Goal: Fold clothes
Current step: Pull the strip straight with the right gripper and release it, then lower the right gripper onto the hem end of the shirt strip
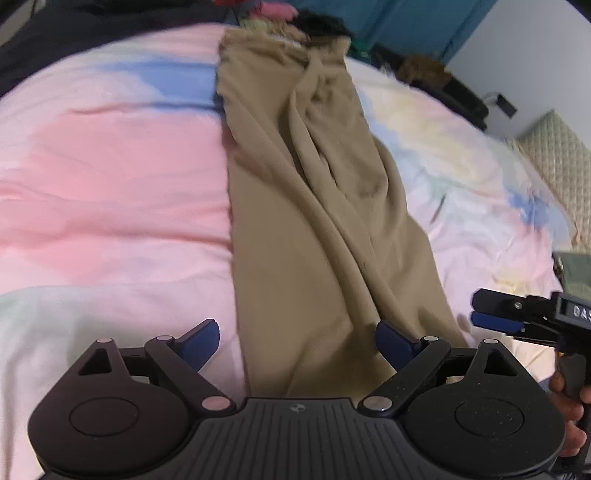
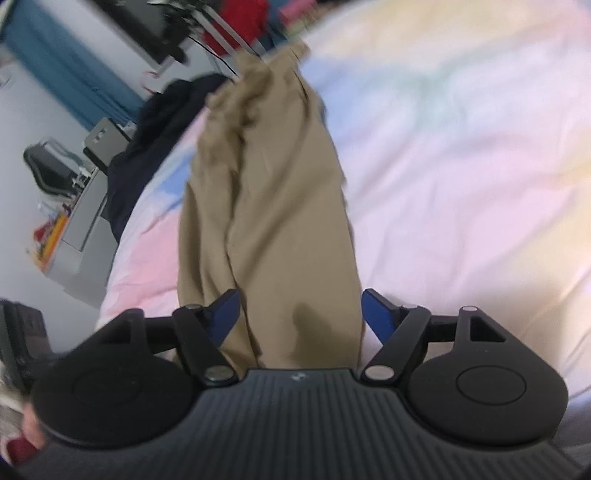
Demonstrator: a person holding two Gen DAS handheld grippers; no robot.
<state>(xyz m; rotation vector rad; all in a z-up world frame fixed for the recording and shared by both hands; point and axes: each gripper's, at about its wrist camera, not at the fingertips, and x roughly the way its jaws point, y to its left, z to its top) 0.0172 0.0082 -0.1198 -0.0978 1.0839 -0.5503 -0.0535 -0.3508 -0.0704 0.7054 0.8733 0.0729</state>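
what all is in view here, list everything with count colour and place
trousers: one pair, tan, lying lengthwise on the bed, rumpled
bed cover: one, pastel pink, blue and yellow, under the trousers
dark garment: one, navy, at the bed's far edge
curtain: one, teal, by the wall
clothes pile: count unclear, red and pink, past the trousers' far end
left gripper: one, black with blue pads, open over the near trouser end
right gripper: one, black with blue pads, open astride the trousers
hand: one, on the right gripper's handle
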